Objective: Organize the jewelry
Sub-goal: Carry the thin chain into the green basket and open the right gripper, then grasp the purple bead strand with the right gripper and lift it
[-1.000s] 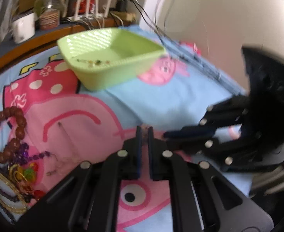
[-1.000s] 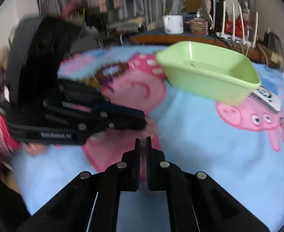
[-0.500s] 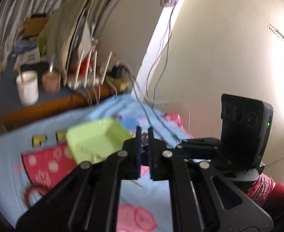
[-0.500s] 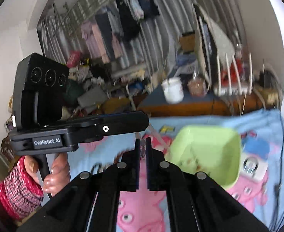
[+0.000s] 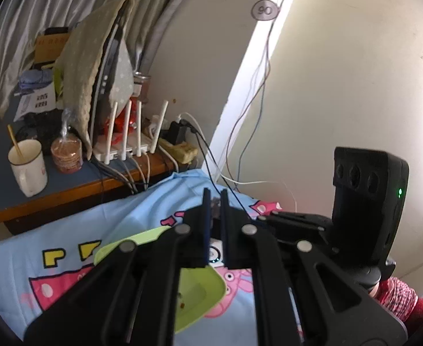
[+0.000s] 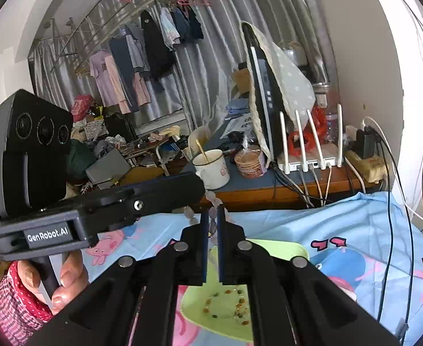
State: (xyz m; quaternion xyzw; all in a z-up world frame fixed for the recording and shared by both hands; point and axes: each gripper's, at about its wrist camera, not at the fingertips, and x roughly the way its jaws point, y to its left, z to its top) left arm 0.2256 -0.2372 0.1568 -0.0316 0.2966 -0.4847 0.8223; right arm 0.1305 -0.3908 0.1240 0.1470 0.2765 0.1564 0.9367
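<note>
A pale bead string [image 6: 211, 212] hung pinched between both closed claws, left claw [image 6: 202, 186] and right claw [image 6: 211, 216], above the green tray [image 6: 280, 249] on the bed. The left hand [image 6: 64, 276] gripped a handle reading "GenRobot.AI". Both had risen from the bedsheet [image 6: 341, 225].

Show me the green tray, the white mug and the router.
green tray [image 6: 283, 249], right wrist view, far rim.
white mug [image 5: 31, 170], left wrist view, side wall.
router [image 6: 303, 165], right wrist view, white base below the antennas.
</note>
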